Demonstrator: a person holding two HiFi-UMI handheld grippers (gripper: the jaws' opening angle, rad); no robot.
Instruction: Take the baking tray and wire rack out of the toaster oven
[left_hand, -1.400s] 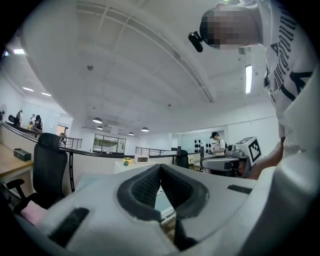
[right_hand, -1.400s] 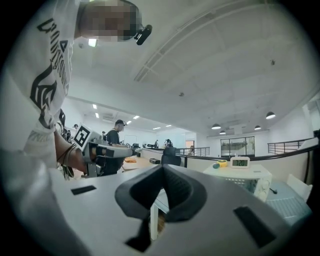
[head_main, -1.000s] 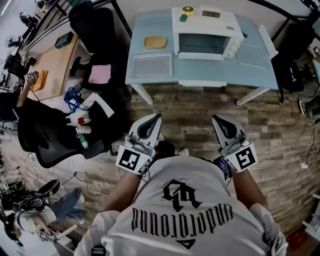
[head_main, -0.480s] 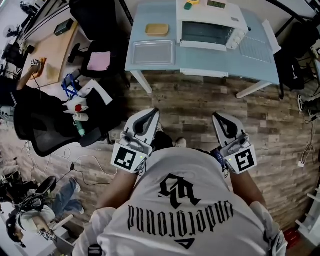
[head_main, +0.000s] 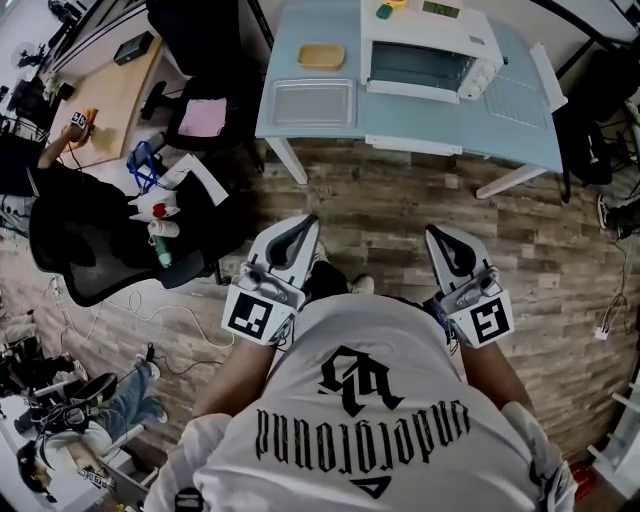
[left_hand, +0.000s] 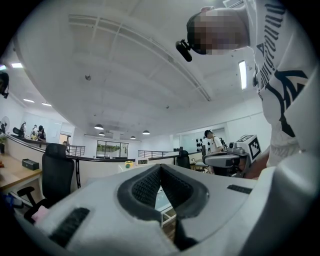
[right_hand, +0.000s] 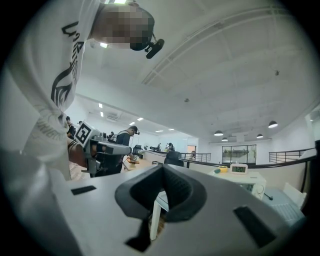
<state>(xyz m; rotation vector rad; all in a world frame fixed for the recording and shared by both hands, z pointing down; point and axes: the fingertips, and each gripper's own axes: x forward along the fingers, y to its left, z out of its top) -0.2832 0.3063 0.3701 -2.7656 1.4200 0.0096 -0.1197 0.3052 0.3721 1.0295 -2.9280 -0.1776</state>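
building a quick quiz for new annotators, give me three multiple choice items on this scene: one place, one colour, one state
1. Where is the silver metal baking tray? A inside the white toaster oven; B on the pale blue table, left of the oven; C atop the oven.
2. The oven's colour? A black; B red; C white.
3. The left gripper and right gripper? A both shut, empty; B both open; C left holds the tray.
B: tray lies on the tabletop; C: white casing; A: pads together, nothing between.
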